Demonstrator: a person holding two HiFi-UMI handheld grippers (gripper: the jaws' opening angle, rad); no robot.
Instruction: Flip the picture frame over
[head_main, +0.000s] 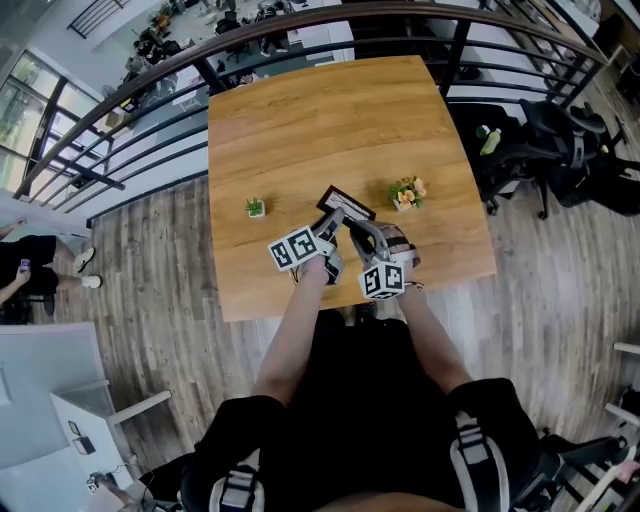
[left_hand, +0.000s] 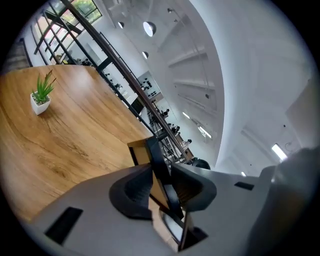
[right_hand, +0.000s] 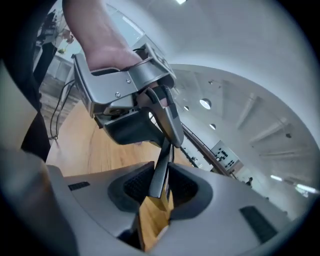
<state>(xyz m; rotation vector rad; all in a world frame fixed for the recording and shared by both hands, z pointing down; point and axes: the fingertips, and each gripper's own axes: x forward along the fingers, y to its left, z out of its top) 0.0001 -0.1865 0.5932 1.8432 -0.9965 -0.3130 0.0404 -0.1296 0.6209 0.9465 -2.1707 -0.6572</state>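
Pic frame (head_main: 346, 204) is being gripped from both sides just below centre of the head view, over the wooden bench (head_main: 300, 120). Whether its far edge is touching the bench can't be told.

L gripper (head_main: 333, 225) is being closed on the frame: in the left gripper view its jaws are pressing either side of the dark frame edge (left_hand: 159, 170), which is standing tilted between the pads, w/ the pale backing showing below.

R gripper (head_main: 356, 232) is likewise clamping the frame: in the right gripper view its jaws are nearly together on the thin dark edge (right_hand: 159, 175), w/ the L gripper (right_hand: 131, 107) being seen at upper left, close by.

A small potted plant (head_main: 255, 207) is sitting at centre left on the bench, and a flower pot (head_main: 407, 193) at centre right, both apart from the frame. A dark railing (head_main: 330, 22) is curving across the top.
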